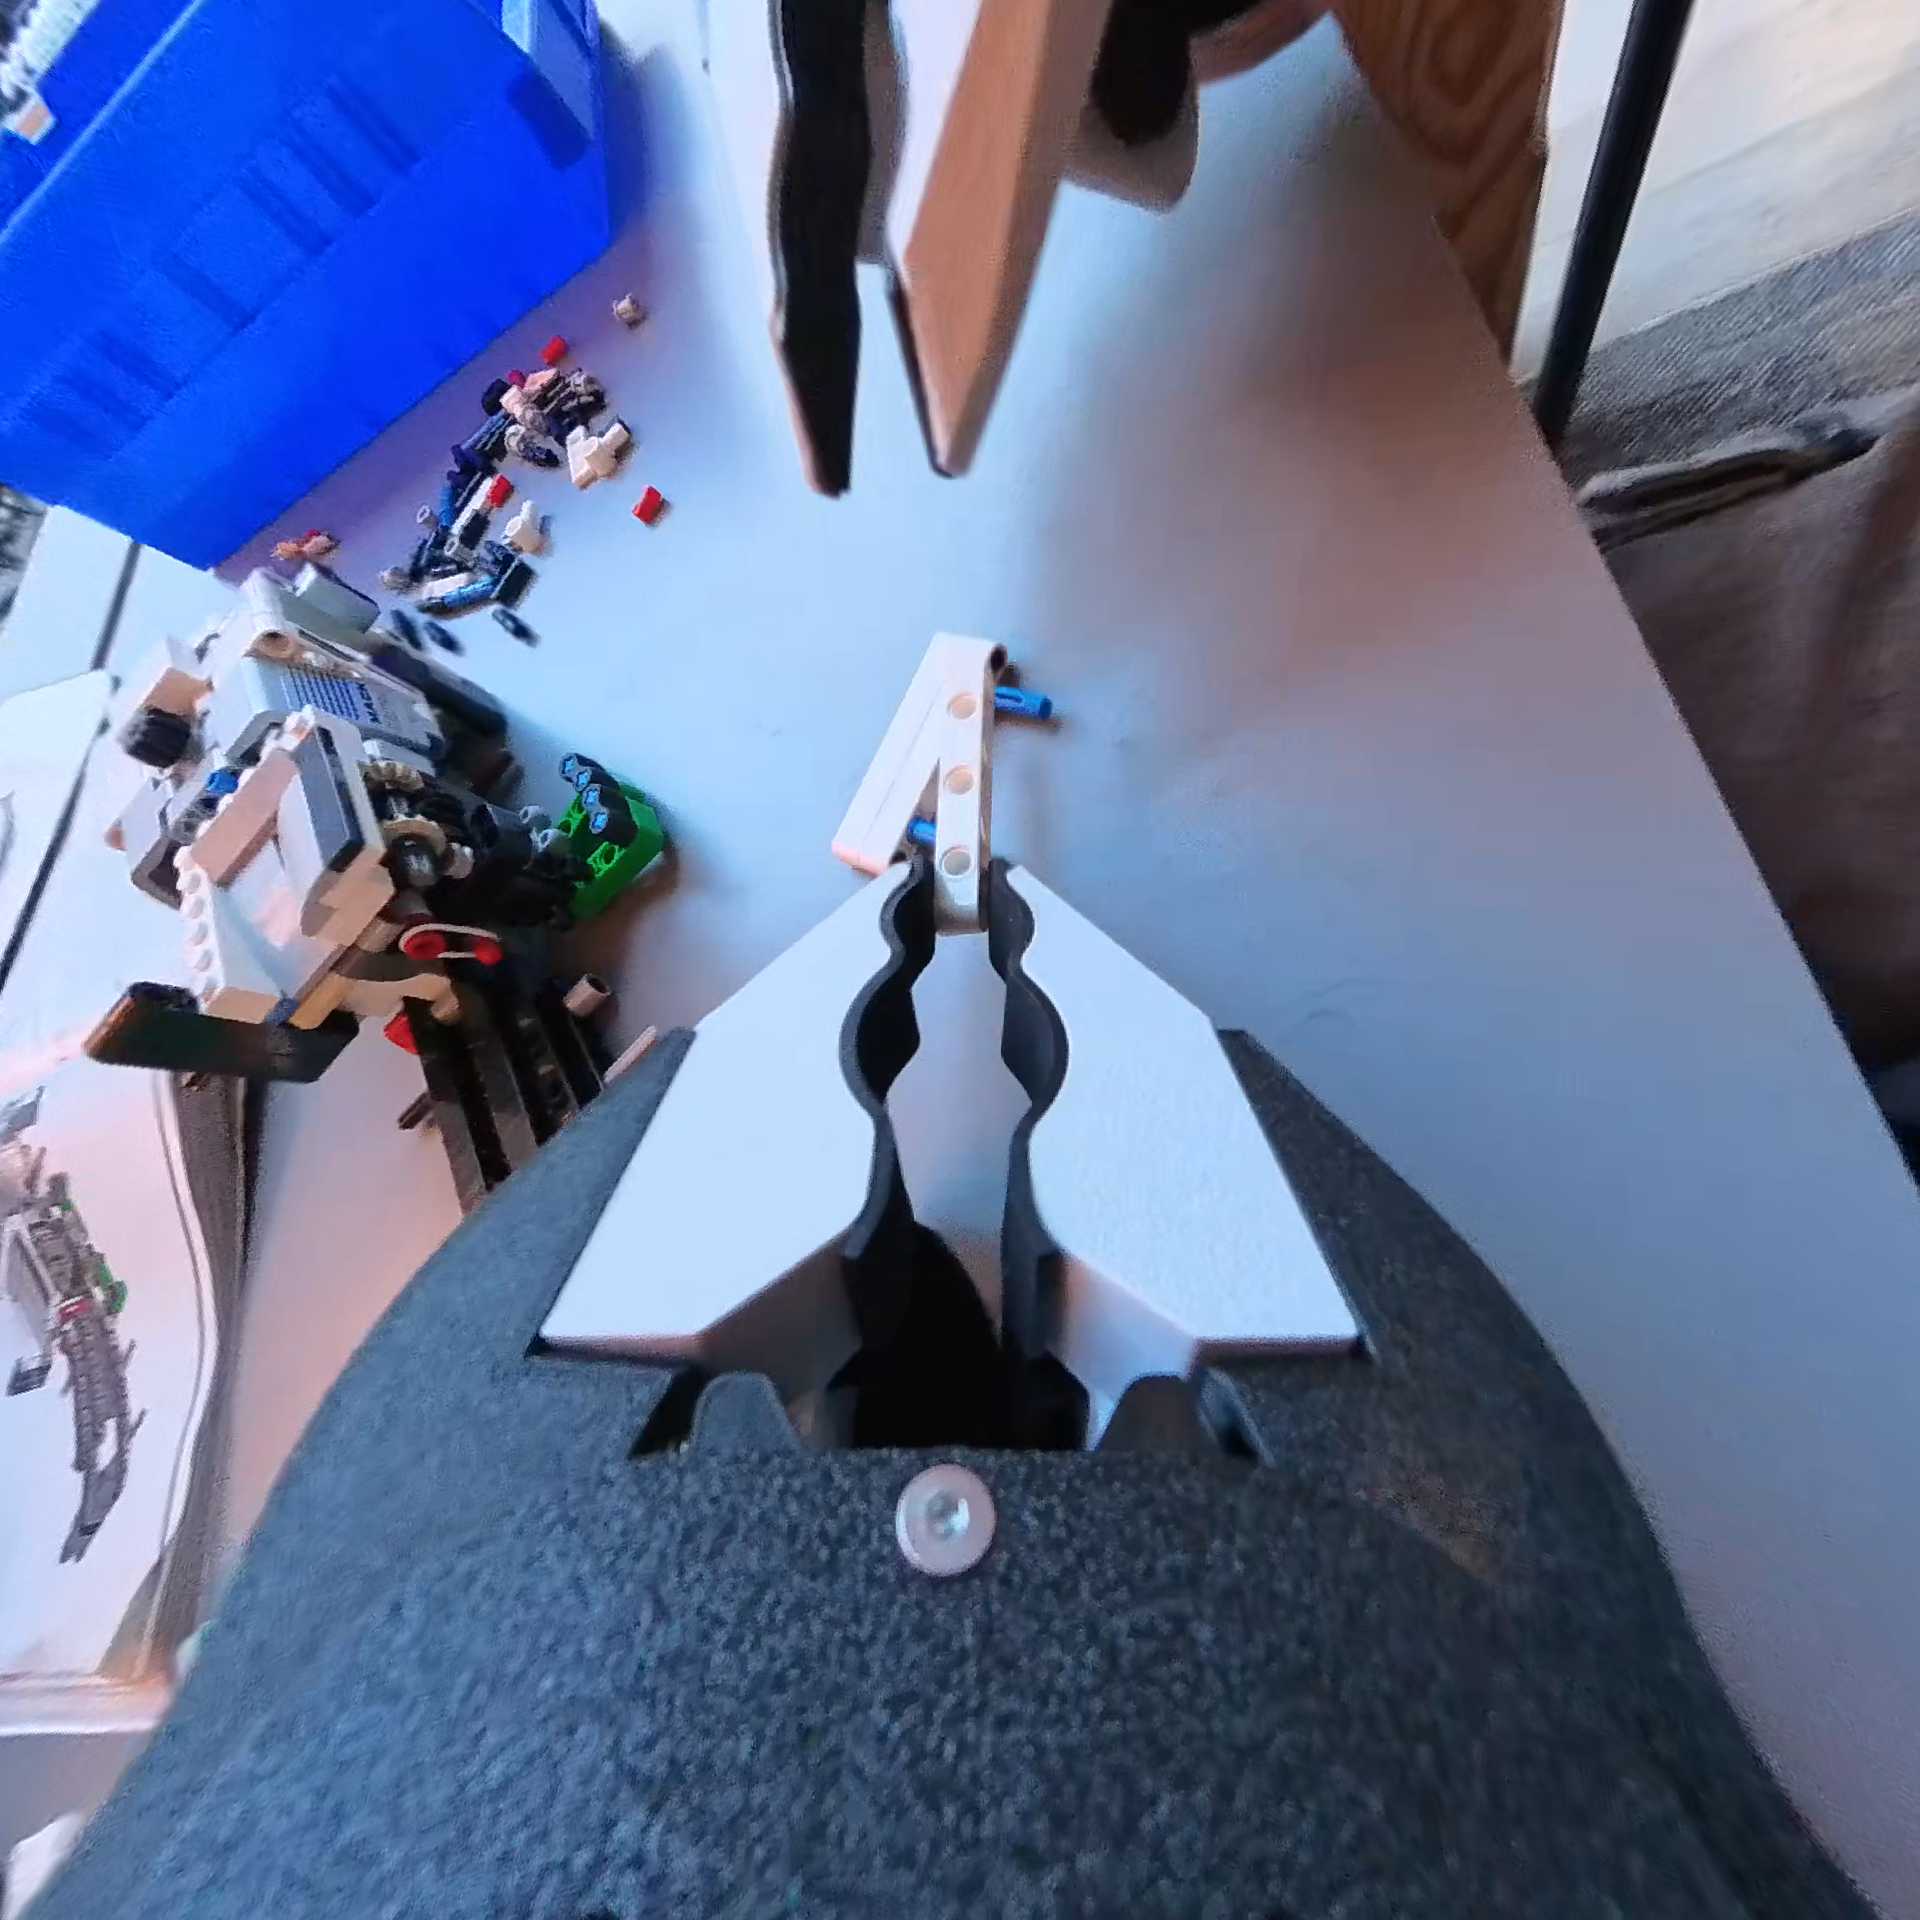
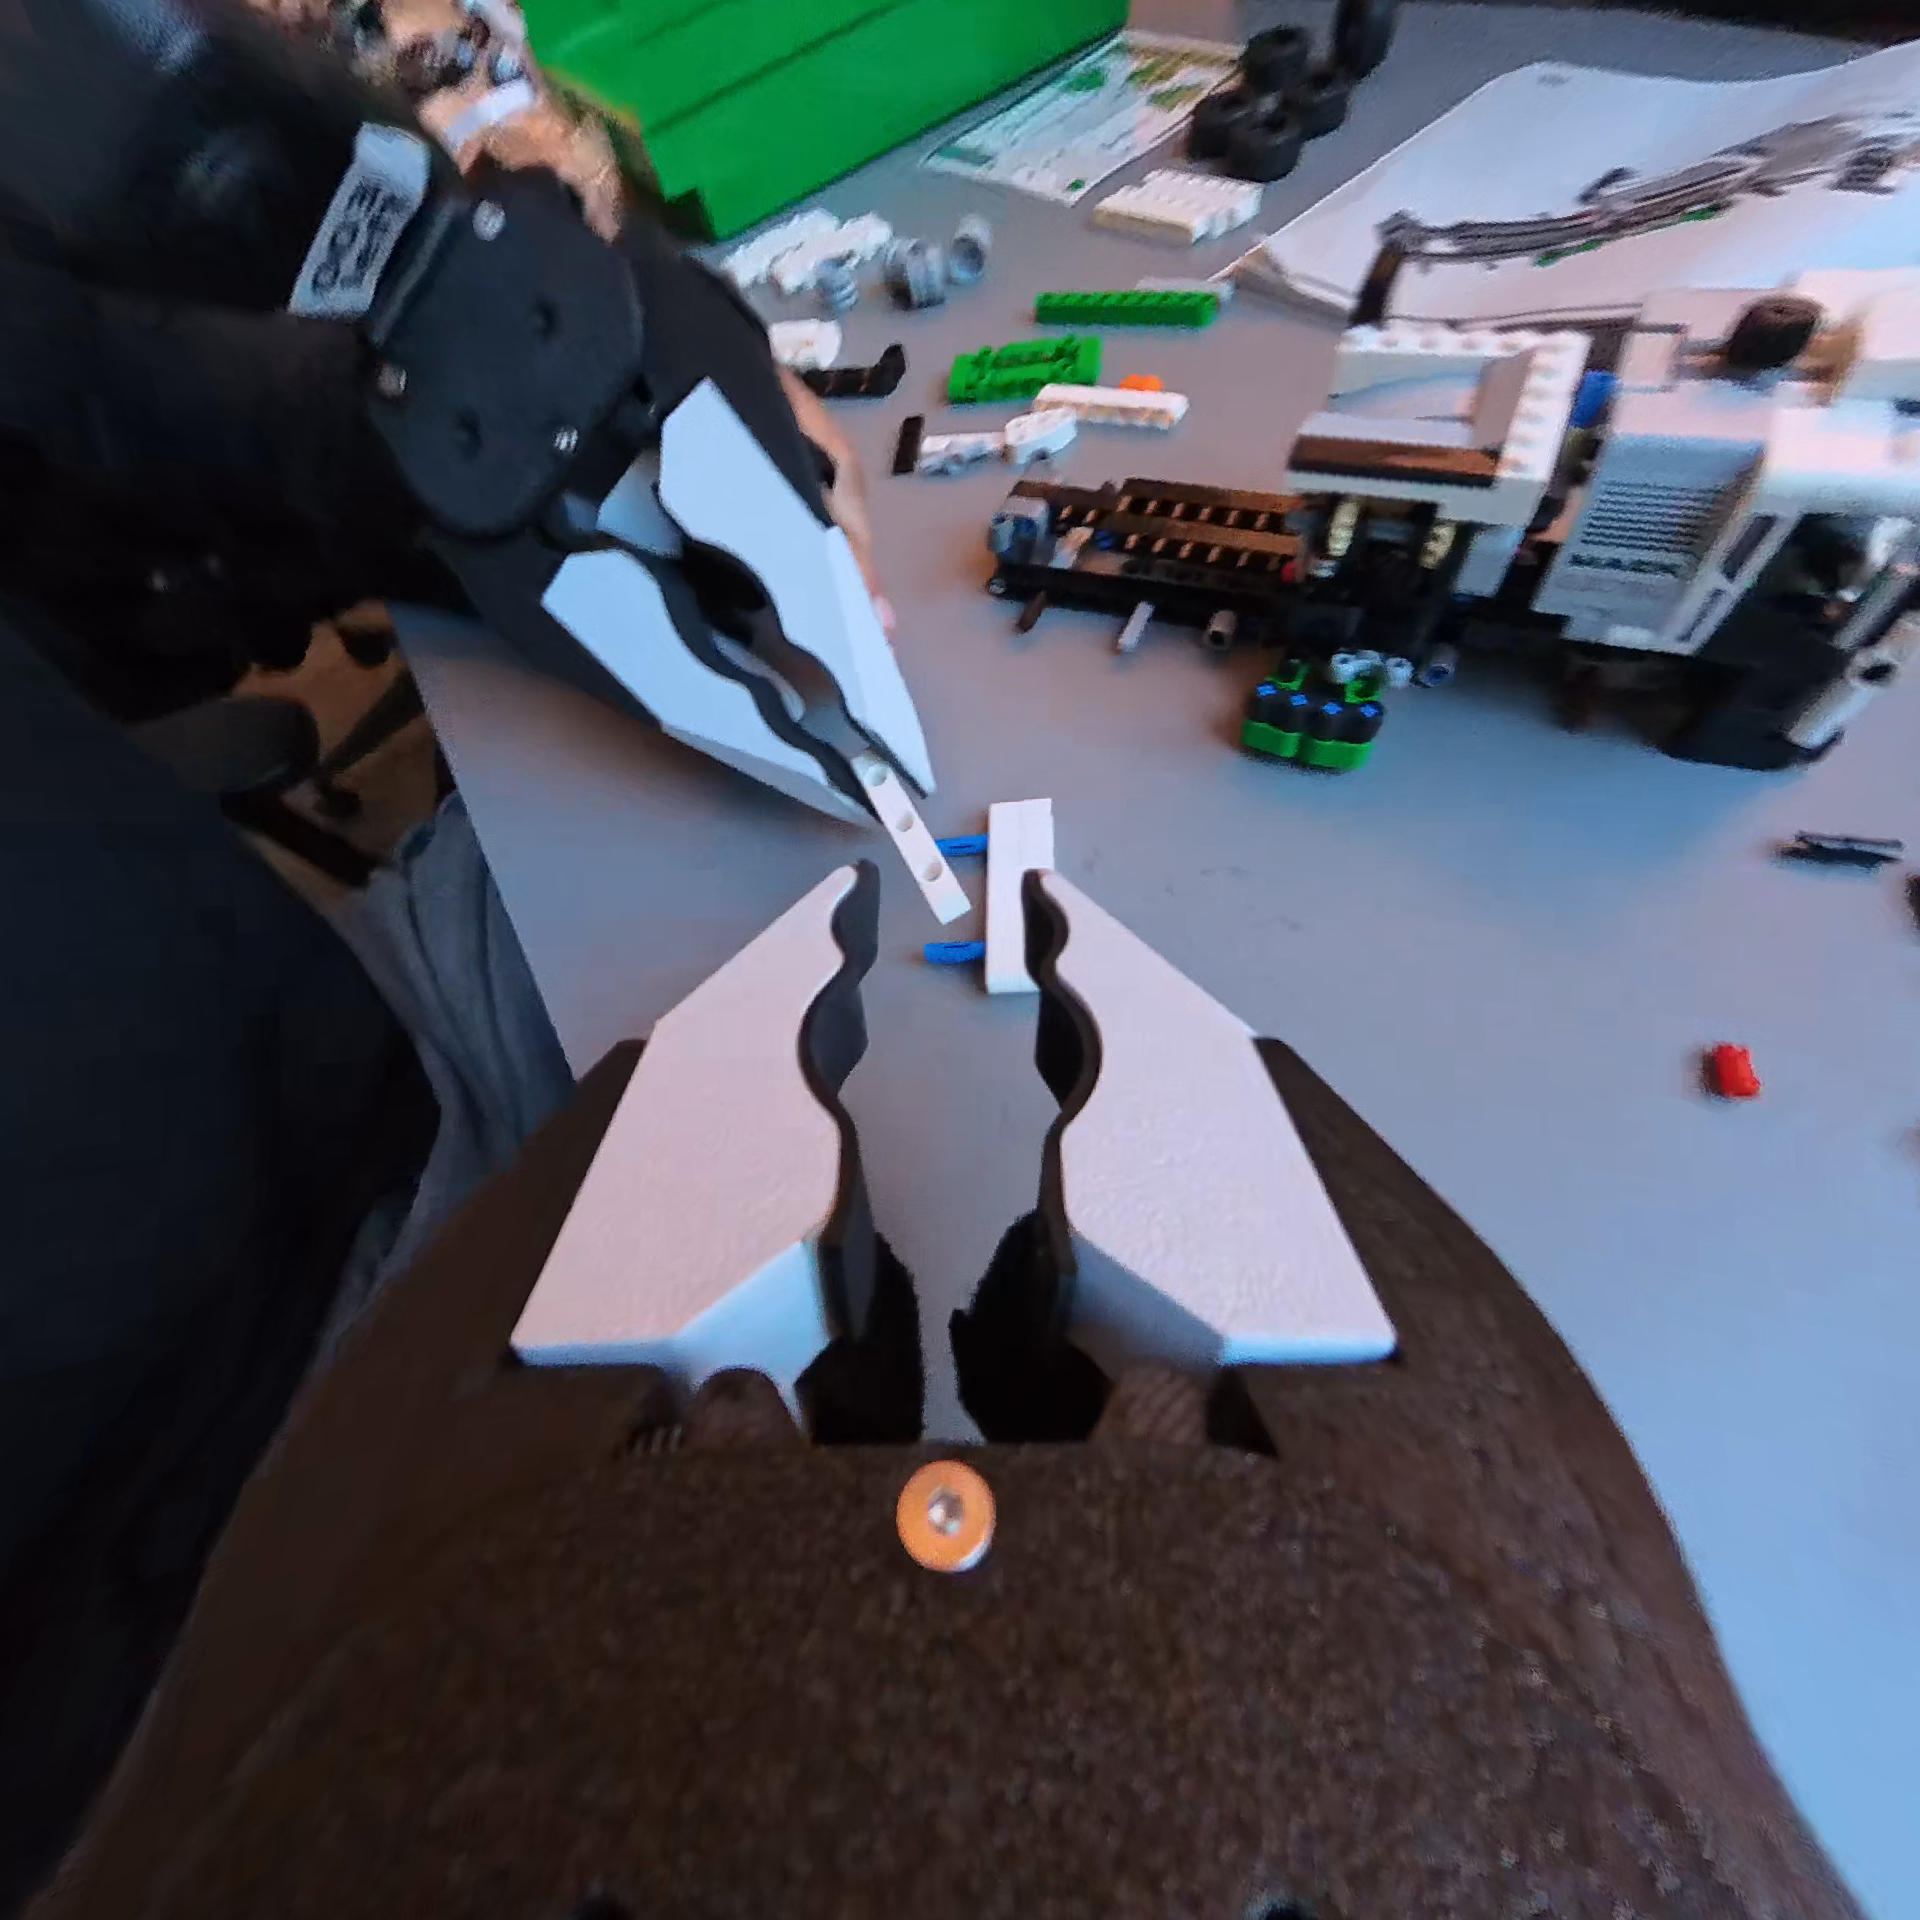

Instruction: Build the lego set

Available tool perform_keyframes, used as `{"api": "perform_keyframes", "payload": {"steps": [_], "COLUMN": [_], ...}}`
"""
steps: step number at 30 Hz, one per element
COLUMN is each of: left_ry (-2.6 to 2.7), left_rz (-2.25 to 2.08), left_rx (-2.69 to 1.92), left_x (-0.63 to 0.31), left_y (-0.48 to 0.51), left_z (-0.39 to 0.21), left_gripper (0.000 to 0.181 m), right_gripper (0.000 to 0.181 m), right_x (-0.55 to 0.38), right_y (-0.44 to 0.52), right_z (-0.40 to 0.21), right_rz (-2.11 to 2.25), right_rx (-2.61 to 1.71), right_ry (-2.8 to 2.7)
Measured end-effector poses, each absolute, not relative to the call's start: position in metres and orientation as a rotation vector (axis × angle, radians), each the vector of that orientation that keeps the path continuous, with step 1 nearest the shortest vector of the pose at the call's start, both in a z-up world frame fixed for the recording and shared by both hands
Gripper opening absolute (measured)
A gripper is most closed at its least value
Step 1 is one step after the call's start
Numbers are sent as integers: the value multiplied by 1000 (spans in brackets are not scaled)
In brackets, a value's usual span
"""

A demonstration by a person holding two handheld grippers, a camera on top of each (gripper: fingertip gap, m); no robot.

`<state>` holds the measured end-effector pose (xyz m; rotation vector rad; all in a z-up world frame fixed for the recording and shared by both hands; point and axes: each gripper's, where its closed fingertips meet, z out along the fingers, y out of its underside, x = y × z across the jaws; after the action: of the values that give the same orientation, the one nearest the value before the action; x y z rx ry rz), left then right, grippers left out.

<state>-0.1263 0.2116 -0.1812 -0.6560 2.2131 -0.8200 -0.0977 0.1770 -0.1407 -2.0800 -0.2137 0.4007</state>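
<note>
My left gripper (image 1: pixel 958 878) is shut on the end of a white holed beam (image 1: pixel 963 774), held tilted just above the grey table (image 1: pixel 1299 831). A second white beam (image 1: pixel 899 774) lies on the table touching it, with blue pins (image 1: pixel 1023 704) sticking out of its side. In the right wrist view my right gripper (image 2: pixel 948 883) is open and empty, its right fingertip beside the lying beam (image 2: pixel 1016 894) and its blue pins (image 2: pixel 951 951). The left gripper (image 2: pixel 883 774) comes in from the upper left with the held beam (image 2: pixel 920 852). The right gripper's fingers (image 1: pixel 940 260) show at the top of the left wrist view.
A partly built white and black truck (image 2: pixel 1558 499) stands at the right, with a green and black engine block (image 2: pixel 1314 717) in front. Loose parts (image 2: pixel 1039 395), tyres (image 2: pixel 1278 104), a green bin (image 2: pixel 810 94), a booklet (image 2: pixel 1558 156), a red piece (image 2: pixel 1730 1070). A blue bin (image 1: pixel 291 239) stands far left. The grippers' ends are close to 7 cm from one another. From the right gripper's tips to the red piece (image 2: pixel 1730 1070) is close to 15 cm. Seen from the left wrist view (image 1: pixel 647 501) as well.
</note>
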Motion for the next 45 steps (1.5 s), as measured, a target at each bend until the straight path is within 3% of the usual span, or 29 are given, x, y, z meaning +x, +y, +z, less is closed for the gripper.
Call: {"api": "perform_keyframes", "payload": {"steps": [14,23,45], "left_ry": [2142,1993,1883], "left_rz": [-686,-585,-623], "left_rx": [-521,-257,-241], "left_x": [-126,-130,-129], "left_y": [210,203,199], "left_z": [-182,-163,-145], "left_gripper": [8,8,8], "right_gripper": [27,19,27], "right_x": [-80,-124,-134], "right_y": [184,168,179], "right_z": [-136,-99,-120], "right_rz": [241,940,794], "right_rx": [-1948,-1646,-1793], "right_ry": [10,-36,-47]}}
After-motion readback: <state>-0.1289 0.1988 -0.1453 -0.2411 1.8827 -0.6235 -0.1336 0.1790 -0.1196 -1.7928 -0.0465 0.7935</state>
